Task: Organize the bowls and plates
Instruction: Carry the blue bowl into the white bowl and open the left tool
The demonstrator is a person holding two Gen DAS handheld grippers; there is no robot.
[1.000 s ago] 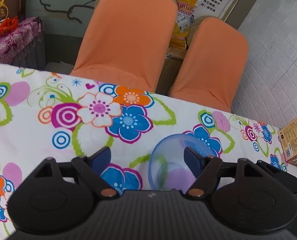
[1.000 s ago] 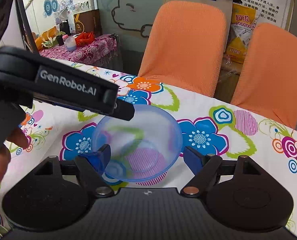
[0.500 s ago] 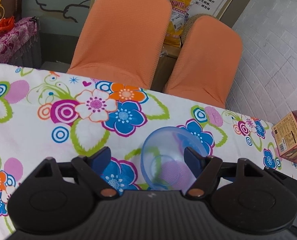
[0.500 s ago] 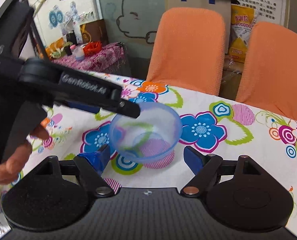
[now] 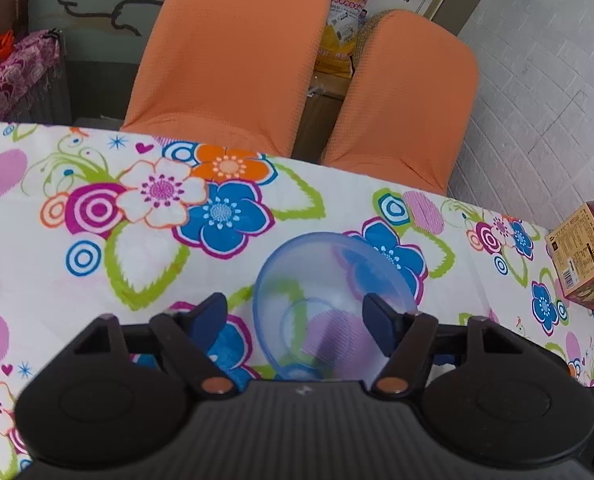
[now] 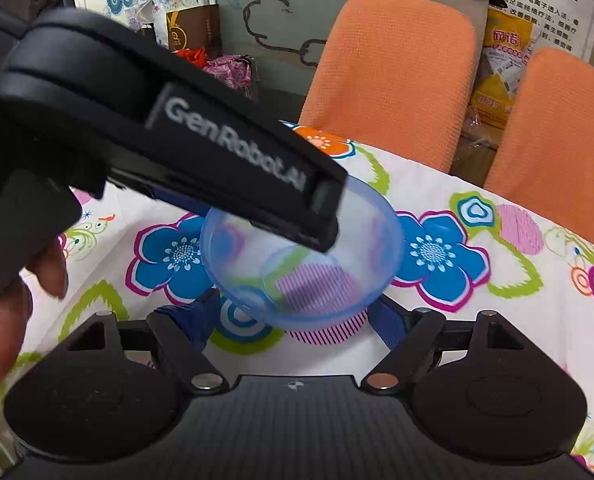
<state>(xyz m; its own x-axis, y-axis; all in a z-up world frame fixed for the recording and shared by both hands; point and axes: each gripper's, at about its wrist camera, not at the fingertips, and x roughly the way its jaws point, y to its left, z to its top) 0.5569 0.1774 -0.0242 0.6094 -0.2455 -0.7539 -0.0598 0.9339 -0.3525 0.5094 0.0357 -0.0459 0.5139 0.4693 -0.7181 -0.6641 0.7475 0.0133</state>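
A translucent blue bowl sits tilted on the flowered tablecloth, over a purple striped circle. My left gripper is open; its right finger touches the bowl's right rim and its left finger stands clear of the bowl. In the right wrist view the bowl lies just ahead of my open right gripper, whose fingertips show on either side beneath its near edge. The left gripper's black finger reaches over the bowl from the left, with its tip inside the rim.
Two orange chairs stand behind the table's far edge. A small cardboard box rests at the table's right end. A person's hand holds the left gripper. A side table with purple cloth stands at the back left.
The left gripper's finger has moved rightward, from the bowl's left rim to over its inside. The right gripper has come closer to the bowl. Both grippers stay open.
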